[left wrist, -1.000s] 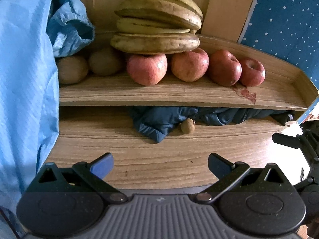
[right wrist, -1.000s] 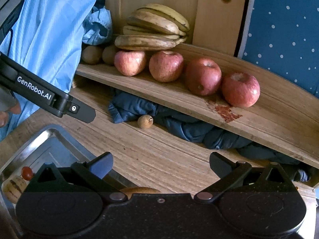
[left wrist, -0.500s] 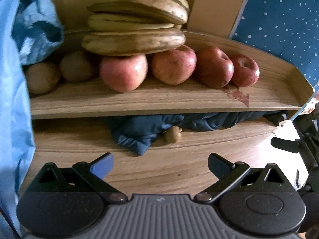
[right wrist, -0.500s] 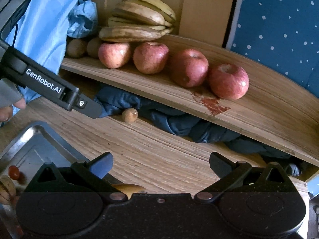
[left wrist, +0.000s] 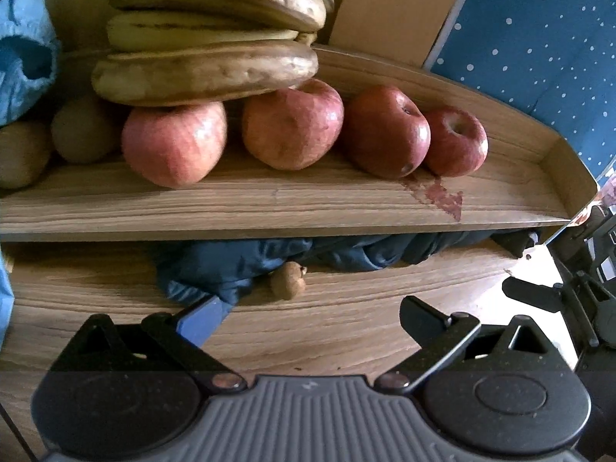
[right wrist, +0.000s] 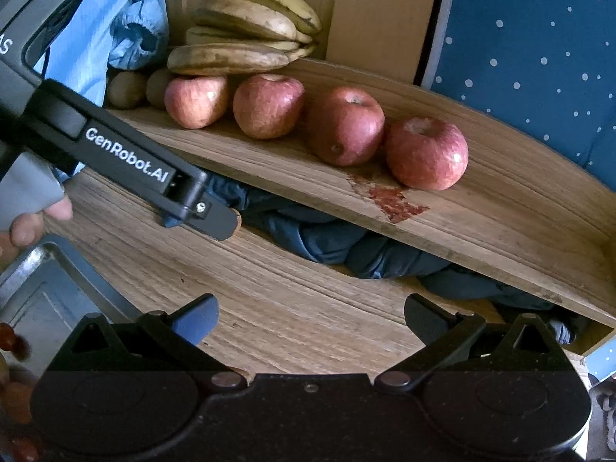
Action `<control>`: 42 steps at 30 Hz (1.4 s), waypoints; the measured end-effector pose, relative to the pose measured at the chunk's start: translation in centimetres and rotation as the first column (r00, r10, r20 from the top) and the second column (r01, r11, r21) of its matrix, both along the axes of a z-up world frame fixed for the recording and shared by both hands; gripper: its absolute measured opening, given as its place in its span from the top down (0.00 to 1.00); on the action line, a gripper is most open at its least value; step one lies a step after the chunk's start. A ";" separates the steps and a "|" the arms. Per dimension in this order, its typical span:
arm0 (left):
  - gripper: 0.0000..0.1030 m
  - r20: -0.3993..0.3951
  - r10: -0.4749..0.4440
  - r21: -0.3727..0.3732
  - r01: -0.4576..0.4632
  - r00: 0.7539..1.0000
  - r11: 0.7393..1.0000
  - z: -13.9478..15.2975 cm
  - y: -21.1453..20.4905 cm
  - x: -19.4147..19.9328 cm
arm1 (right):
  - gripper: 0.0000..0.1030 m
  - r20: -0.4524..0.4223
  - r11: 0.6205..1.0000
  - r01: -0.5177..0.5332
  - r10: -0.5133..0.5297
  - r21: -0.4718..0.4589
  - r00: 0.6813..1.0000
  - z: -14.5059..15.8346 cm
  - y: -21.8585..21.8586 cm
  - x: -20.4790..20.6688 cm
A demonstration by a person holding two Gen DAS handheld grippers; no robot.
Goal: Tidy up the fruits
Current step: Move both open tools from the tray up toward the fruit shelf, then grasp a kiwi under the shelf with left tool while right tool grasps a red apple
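Note:
A small brown fruit (left wrist: 288,280) lies on the wooden table beside dark blue cloth (left wrist: 215,269), below a raised wooden shelf (left wrist: 269,208). My left gripper (left wrist: 308,315) is open and empty, just short of the small fruit. In the right wrist view the left gripper's body (right wrist: 127,161) reaches in from the left and hides most of that fruit. My right gripper (right wrist: 308,317) is open and empty over the table. On the shelf stand several red apples (left wrist: 175,142) (right wrist: 425,154), a bunch of bananas (left wrist: 208,34) (right wrist: 246,34) and two kiwis (left wrist: 82,134).
A metal tray (right wrist: 42,288) with small fruits (right wrist: 9,340) sits at the lower left of the right wrist view. Light blue fabric (right wrist: 96,19) hangs at left. A blue dotted panel (left wrist: 539,38) stands behind the shelf. A red stain (right wrist: 392,202) marks the shelf.
My left gripper has moved forward and lower toward the small brown fruit and shelf. My right gripper has also moved forward. Both stay open.

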State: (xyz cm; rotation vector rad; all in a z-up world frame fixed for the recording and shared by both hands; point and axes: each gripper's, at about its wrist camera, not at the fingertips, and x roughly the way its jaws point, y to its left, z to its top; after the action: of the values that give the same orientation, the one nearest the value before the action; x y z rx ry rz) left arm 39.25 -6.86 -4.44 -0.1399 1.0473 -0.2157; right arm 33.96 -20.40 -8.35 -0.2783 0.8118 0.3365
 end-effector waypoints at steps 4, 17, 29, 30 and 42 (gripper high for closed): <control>0.03 -0.020 0.009 -0.011 -0.009 1.000 1.000 -0.4 -0.5 0.6 | 0.01 -0.001 1.000 0.005 -0.005 -0.006 1.000 -0.3 -0.3 0.2; 0.12 -0.053 0.041 -0.003 -0.042 0.998 0.999 -1.2 -1.4 2.2 | 0.01 0.033 0.999 0.051 -0.051 -0.008 0.998 -0.1 -1.5 1.6; 0.21 -0.082 0.053 0.013 -0.052 0.995 0.999 -2.1 -2.3 3.1 | 0.05 0.078 0.996 0.094 -0.093 -0.011 0.993 1.0 -3.0 2.8; 0.22 -0.086 0.055 0.012 -0.054 0.995 0.998 -2.2 -2.3 3.2 | 0.06 0.082 0.995 0.098 -0.097 -0.009 0.992 1.1 -3.0 2.9; 0.36 -0.094 0.073 0.015 -0.072 0.993 0.997 -3.5 -1.6 3.5 | 0.10 0.120 0.992 0.105 -0.113 0.073 0.986 2.7 -3.0 3.0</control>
State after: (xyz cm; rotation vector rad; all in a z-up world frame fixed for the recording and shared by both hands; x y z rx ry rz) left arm 42.78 -8.48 -7.98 -0.1786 1.1353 -0.1383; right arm 36.92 -23.44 -5.62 -0.1893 0.6890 0.2406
